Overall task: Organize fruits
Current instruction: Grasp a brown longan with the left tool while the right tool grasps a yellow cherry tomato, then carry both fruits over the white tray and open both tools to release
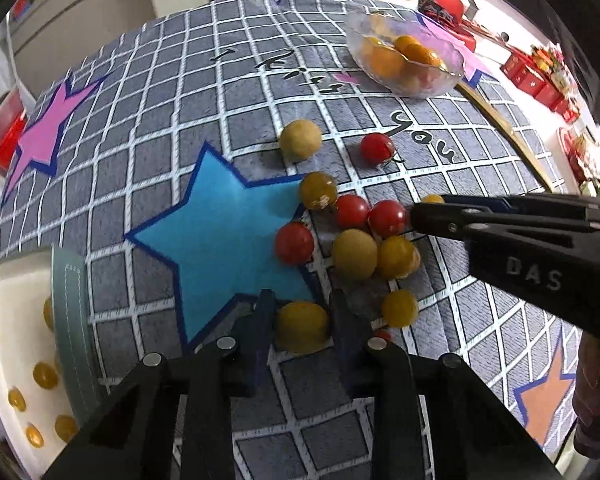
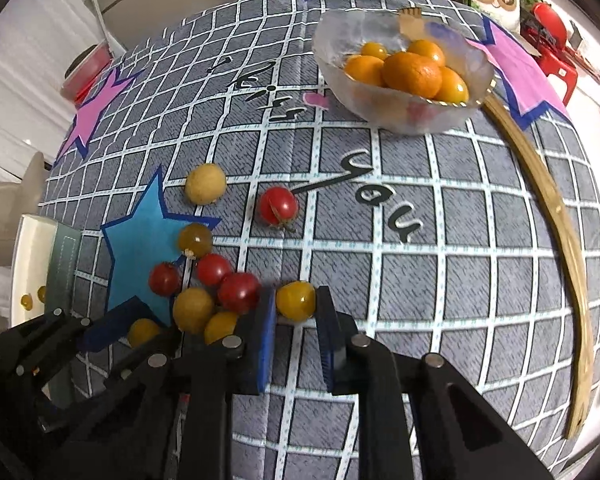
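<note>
Left wrist view: the left claw (image 1: 302,320) is closed on a yellow fruit (image 1: 302,326) resting on the table (image 1: 400,420). The fruit cluster (image 1: 356,232) lies just ahead, crowding that side. A white tray (image 1: 4,304) sits at the left table edge; bare cloth lies behind.

Right wrist view: the right claw (image 2: 296,304) is closed on a yellow tomato (image 2: 296,300). Open cloth extends ahead and right to the wooden rim (image 2: 556,216). A glass bowl (image 2: 380,108) stands well ahead.
</note>
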Action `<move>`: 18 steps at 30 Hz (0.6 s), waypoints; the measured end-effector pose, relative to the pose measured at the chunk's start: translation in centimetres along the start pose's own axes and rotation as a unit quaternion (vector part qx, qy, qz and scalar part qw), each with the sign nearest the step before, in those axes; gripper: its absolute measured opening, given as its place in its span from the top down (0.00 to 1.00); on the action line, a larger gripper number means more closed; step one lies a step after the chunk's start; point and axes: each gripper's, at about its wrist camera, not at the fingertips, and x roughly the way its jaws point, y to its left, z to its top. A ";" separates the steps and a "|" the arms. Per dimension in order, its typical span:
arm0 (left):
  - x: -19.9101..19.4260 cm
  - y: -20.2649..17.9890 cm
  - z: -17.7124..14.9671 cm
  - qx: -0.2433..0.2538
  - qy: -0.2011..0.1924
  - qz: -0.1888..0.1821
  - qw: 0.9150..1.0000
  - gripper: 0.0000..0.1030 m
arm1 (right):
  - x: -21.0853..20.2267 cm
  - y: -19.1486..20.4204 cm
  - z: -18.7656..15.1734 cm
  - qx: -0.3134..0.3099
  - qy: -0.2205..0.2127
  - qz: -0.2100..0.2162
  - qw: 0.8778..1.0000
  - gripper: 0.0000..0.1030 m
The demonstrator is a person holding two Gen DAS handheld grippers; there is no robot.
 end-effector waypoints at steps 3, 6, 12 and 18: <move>-0.6 0.9 -0.8 -0.019 0.004 -0.006 1.000 0.72 | -0.6 -0.4 -1.0 0.010 0.003 0.009 1.000 0.79; -1.5 1.7 -1.5 -0.033 0.002 -0.009 0.999 0.72 | -1.2 -0.7 -2.2 0.022 0.008 0.017 1.000 0.79; -4.0 3.0 -3.2 -0.047 -0.008 -0.005 0.999 0.72 | -2.5 0.1 -3.9 0.019 0.015 0.026 0.999 0.79; -6.4 5.1 -5.4 -0.072 -0.014 0.004 0.997 0.72 | -3.2 2.4 -4.4 0.011 0.021 0.036 0.999 0.79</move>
